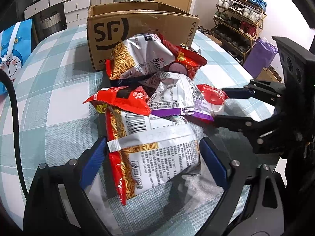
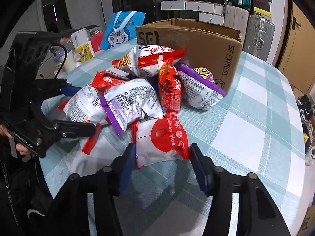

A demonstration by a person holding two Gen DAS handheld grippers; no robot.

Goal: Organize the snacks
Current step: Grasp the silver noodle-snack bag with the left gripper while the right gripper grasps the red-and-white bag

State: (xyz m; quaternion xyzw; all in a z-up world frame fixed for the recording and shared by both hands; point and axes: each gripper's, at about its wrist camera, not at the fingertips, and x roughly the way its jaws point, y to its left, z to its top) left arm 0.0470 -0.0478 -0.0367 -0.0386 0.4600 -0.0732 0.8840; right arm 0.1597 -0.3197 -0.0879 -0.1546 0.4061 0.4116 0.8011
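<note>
A pile of snack bags lies on the checked tablecloth in front of an open SF cardboard box point(image 1: 137, 31), which also shows in the right wrist view point(image 2: 206, 45). My left gripper point(image 1: 153, 157) is open, its blue fingers either side of a red-and-white noodle snack bag point(image 1: 153, 153). My right gripper point(image 2: 161, 157) is open around a red-and-white "balloon glue" packet point(image 2: 163, 141); the same gripper point(image 1: 220, 106) and packet point(image 1: 212, 98) show at the right in the left wrist view. Neither jaw visibly presses its bag. The left gripper also shows in the right wrist view point(image 2: 78, 108).
A blue Doraemon gift bag point(image 2: 122, 31) and cups point(image 2: 80, 49) stand at the table's far left. A black cable point(image 1: 13, 118) hangs at the left. A shoe rack point(image 1: 240, 19), a purple bag point(image 1: 259, 55) and suitcases stand beyond the table edge.
</note>
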